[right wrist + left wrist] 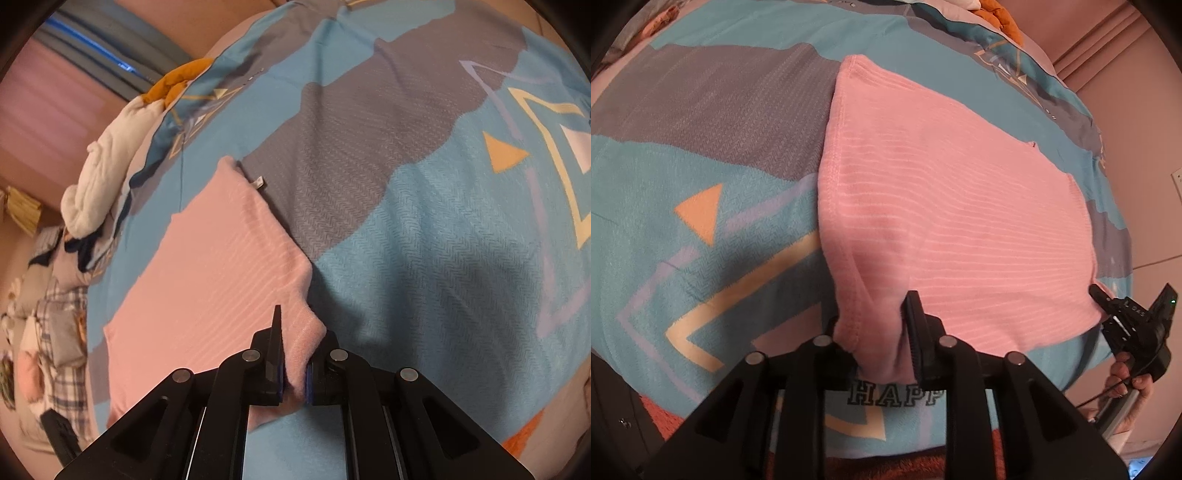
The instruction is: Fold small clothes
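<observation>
Pink garment: soft ribbed knit cloth, matt, stitched hems; bedspread: woven herringbone-textured cloth, matt; left gripper and right gripper: matt black plastic, shiny metal pins.

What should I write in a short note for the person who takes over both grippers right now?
Left gripper: shut on a near corner of the pink garment.
Right gripper: shut on the other near corner.
The garment lies mostly flat on the patterned blanket, near corners pinched and bunched.
Done: both corners gripped.
Left: carry the near edge over to fold, then release.
</observation>
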